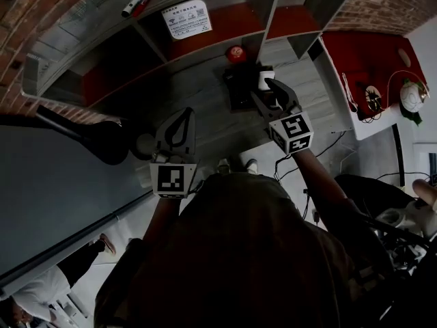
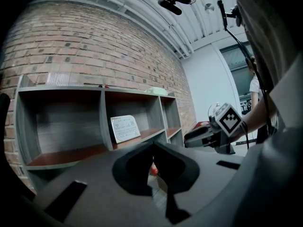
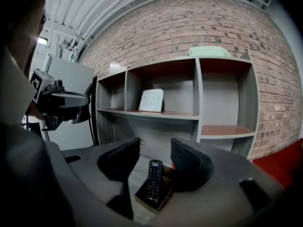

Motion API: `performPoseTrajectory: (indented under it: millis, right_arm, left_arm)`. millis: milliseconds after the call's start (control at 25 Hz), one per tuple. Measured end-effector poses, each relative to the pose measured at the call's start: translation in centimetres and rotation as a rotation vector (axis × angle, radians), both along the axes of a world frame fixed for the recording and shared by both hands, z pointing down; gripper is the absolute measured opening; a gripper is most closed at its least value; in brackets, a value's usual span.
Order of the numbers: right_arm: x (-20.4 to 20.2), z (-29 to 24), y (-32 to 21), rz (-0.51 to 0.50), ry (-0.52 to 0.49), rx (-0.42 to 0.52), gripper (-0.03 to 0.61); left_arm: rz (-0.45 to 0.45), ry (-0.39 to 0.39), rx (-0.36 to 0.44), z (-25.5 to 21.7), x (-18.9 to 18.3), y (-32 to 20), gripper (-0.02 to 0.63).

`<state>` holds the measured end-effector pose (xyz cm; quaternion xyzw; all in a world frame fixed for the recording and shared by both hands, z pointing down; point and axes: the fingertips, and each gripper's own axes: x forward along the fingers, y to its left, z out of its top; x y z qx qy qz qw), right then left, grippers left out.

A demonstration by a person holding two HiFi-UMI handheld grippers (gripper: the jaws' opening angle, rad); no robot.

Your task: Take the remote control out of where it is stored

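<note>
A black remote control [image 3: 154,181] lies slanted in a shallow brown box [image 3: 164,198] on the grey surface in front of the shelf. My right gripper [image 3: 155,149] is open just above it, one jaw on each side of the remote's top end, pads not touching it. From the head view this gripper [image 1: 272,87] hangs over the dark box [image 1: 237,91]. My left gripper [image 1: 180,115] is held apart to the left, its jaws shut with nothing between them [image 2: 152,146].
A grey shelf unit [image 1: 157,50] with red boards stands against the brick wall, a white sign card [image 1: 188,19] in one bay. A small red object [image 1: 235,53] sits beside the box. A red table [image 1: 369,53] with clutter is at right, a black lamp stand [image 1: 102,142] at left.
</note>
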<state>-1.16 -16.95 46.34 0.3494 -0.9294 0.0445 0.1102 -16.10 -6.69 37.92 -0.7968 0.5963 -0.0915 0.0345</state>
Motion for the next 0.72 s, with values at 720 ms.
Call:
performPoseTrajectory:
  millis: [720]
  right_arm:
    - [-6.9,17.5,-4.8,0.024,0.27,-0.305,0.259]
  left_arm:
    - [0.031,-0.018,-0.009,0.8,-0.2,0.1,0.011]
